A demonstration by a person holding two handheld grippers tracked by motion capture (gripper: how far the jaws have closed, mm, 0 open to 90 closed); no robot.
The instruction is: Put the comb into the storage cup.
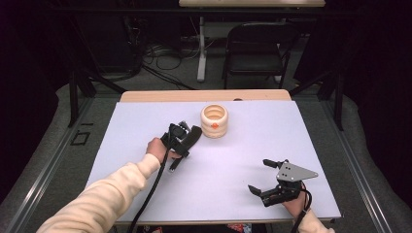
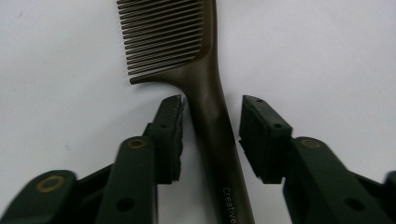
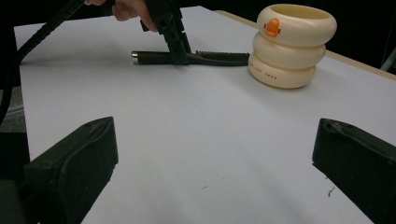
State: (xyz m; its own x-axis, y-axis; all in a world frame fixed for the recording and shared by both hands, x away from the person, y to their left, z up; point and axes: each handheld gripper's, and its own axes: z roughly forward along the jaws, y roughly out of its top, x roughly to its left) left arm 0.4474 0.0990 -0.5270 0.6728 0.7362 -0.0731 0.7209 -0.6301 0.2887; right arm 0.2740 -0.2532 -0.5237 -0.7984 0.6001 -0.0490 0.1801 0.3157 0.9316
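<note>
Straddling the handle of a dark comb (image 2: 205, 107), the left gripper (image 2: 212, 109) has one pad (image 2: 170, 128) touching or almost touching one side of the handle, while the other pad (image 2: 261, 135) stands off w/ a clear strip of white counter (image 2: 327, 56) showing between it and the handle. So jaws not yet clamped: comb sits between them, no real squeeze visible.

Comb lies flat on the counter, teeth end pointing away from the left gripper's camera, handle running back btwn the jaws; pale lettering on the handle near the bottom edge of the left gripper view. In the right gripper view the comb (image 3: 191, 58) lies lengthwise, teeth end just beside the base of a cream ringed cup (image 3: 289, 44) w/ an orange duck-bill mark; can't tell if they touch. The left gripper (image 3: 180, 53) comes down on the comb at mid-length, tips on the handle.

High view: left gripper (image 1: 187, 138) near the counter's middle, just left of the cup (image 1: 214, 121), cream sleeve (image 1: 107, 194) behind it. Right gripper (image 1: 260, 175) rests well apart, near the front right of the counter (image 1: 145, 121), jaws spread wide w/ nothing btwn them; the right gripper view shows bare white surface btwn its two black jaws.
</note>
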